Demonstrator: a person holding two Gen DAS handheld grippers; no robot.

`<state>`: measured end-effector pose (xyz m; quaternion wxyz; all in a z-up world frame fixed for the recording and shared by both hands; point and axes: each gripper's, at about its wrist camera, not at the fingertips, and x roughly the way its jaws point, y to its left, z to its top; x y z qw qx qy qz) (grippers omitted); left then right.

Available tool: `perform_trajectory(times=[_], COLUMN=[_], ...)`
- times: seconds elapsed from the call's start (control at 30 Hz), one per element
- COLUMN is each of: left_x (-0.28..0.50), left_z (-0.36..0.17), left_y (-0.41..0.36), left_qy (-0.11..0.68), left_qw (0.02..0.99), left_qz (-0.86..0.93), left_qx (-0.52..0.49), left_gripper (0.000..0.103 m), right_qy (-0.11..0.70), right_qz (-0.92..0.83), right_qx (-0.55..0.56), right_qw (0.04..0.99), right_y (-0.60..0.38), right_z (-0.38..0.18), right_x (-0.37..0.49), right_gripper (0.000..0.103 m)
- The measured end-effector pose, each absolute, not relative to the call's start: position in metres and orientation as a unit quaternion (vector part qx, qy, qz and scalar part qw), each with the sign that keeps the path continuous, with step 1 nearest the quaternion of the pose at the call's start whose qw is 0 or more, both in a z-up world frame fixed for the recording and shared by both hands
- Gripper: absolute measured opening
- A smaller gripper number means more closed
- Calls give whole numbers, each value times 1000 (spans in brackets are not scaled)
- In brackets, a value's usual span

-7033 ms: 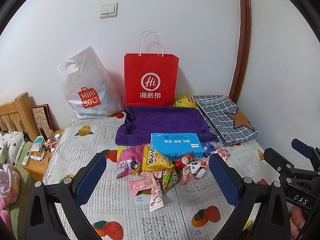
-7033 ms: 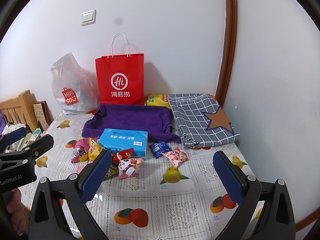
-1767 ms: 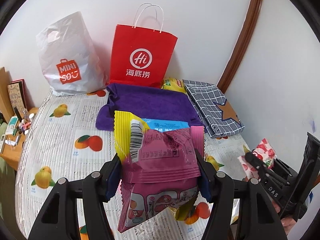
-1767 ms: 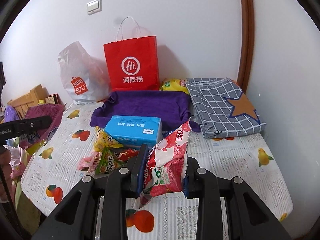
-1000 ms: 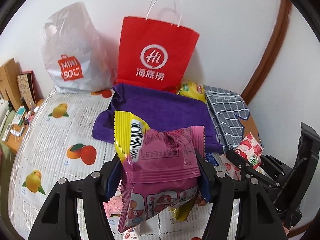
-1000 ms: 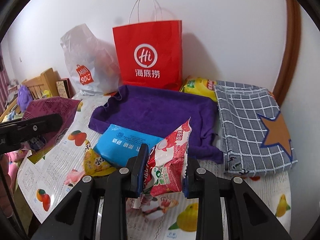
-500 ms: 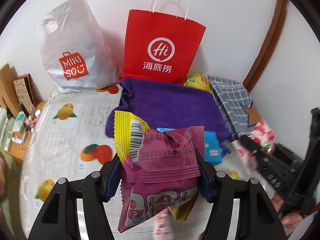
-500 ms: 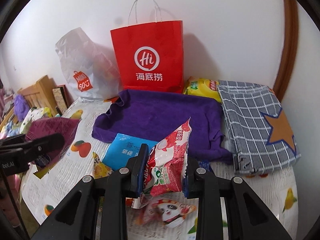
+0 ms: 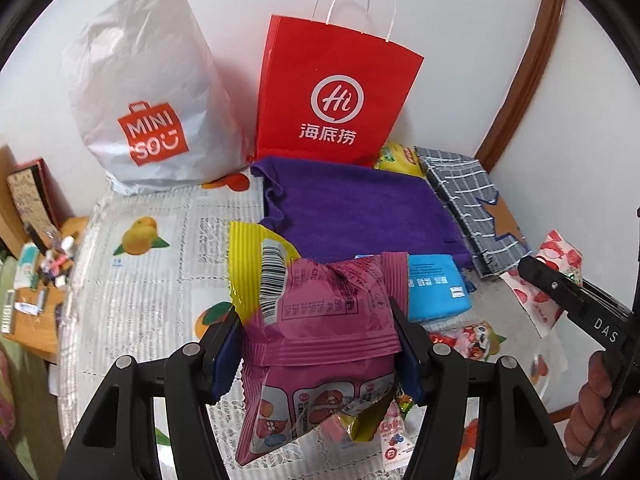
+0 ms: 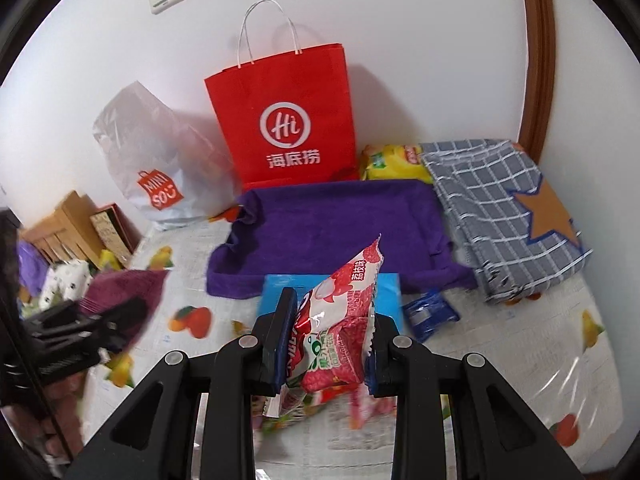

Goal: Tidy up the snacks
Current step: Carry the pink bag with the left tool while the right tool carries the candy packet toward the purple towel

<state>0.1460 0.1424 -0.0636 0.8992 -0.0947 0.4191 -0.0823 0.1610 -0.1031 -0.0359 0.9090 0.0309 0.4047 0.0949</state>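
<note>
My left gripper (image 9: 316,344) is shut on a magenta snack packet (image 9: 320,332) with a yellow packet (image 9: 250,264) bunched behind it, both held above the table. My right gripper (image 10: 330,340) is shut on a red and white lychee snack packet (image 10: 340,316); the same packet (image 9: 556,264) shows at the right edge of the left wrist view. Beyond lie a blue tissue pack (image 9: 434,294), a purple cloth (image 9: 360,212), and a red paper bag (image 9: 332,92) standing upright against the wall. Loose snacks (image 9: 468,336) lie under the grippers.
A white Miniso plastic bag (image 9: 148,108) leans on the wall left of the red bag. A grey checked cloth with a star (image 10: 508,208) and a yellow packet (image 10: 388,160) lie at the back right. A cluttered wooden side table (image 9: 36,280) stands left of the fruit-print tablecloth (image 9: 140,280).
Both grippers have moved closer to the bags and the purple cloth, still holding their packets. The right gripper has rolled, so its view now tilts.
</note>
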Motion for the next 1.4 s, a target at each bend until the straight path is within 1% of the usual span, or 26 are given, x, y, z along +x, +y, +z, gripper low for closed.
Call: perform_trajectory(times=[0.33, 0.77, 1.13, 1.4], left_x=[148, 133, 160, 198], left_z=[-57, -33, -18, -17], left_y=[131, 85, 49, 45], left_qy=[419, 387, 383, 383], left_qw=[897, 914, 920, 921], left_qz=[-109, -87, -55, -37], left_qx=[-88, -84, -66, -59], left_gripper=[62, 62, 62, 63], right_qy=[388, 381, 377, 376], right_qz=[75, 71, 103, 120], right_qx=[16, -7, -15, -22], right_qw=[918, 922, 920, 918], right_y=[-94, -131, -160, -162], right_z=[-24, -29, -25, -26], right_x=[149, 141, 177, 220], right_gripper=[29, 29, 29, 29])
